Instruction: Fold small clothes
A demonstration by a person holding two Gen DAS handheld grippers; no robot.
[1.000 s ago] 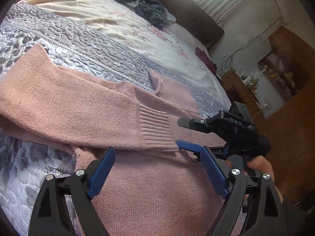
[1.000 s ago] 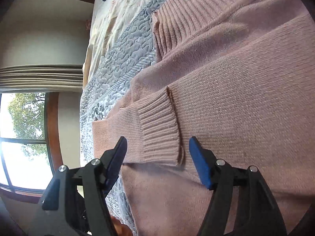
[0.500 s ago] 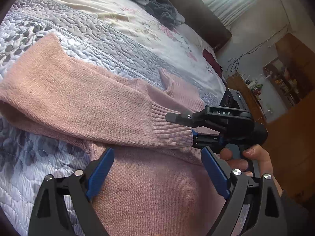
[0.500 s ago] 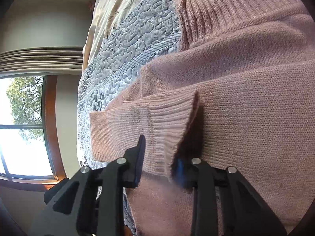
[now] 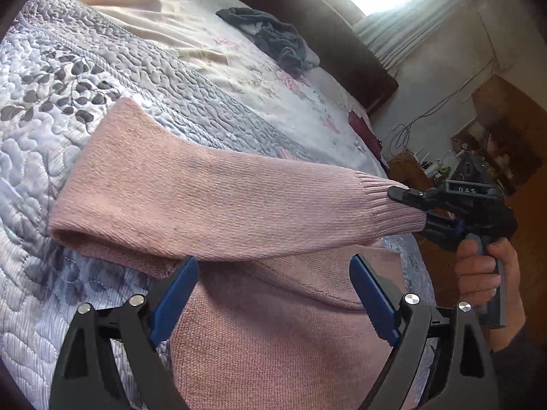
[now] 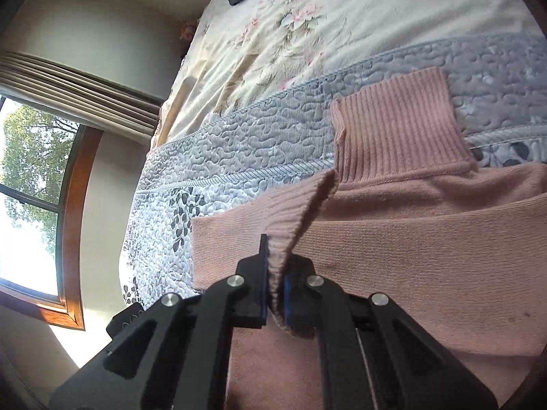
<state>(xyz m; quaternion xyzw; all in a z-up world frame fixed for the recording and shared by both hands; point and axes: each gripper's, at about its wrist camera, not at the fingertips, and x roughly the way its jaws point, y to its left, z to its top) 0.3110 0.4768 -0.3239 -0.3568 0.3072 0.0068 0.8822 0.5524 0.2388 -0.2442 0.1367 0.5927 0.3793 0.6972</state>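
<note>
Left wrist view shows a pink sweater [image 5: 280, 335] lying on the bed's grey-and-white quilt [image 5: 41, 157], its body spread toward the near edge of the bed. One sleeve [image 5: 218, 205] is lifted off the sweater's body and stretched sideways, its ribbed cuff [image 5: 393, 212] pinched in the right claw [image 5: 415, 210], whose jaws are pressed together on the knit. A hand [image 5: 485, 273] grips that tool's handle beyond the bed's side edge. The left claw [image 5: 273, 294] hangs just above the sweater's body with its blue-padded fingers [image 5: 174, 294] spread wide apart, holding nothing.

Right wrist view looks along the clamped right claw [image 6: 275, 283]: the cuff [image 6: 290, 225] rises between the two fingers, and the sweater's ribbed collar [image 6: 396, 136] lies flat on the quilt [image 6: 239, 143] past it. Farther up the bed, a floral sheet [image 6: 307, 34] covers the mattress, and a dark crumpled garment [image 5: 273, 37] rests near the headboard [image 5: 328, 34]. A window [image 6: 30, 198] stands beside the bed.
</note>
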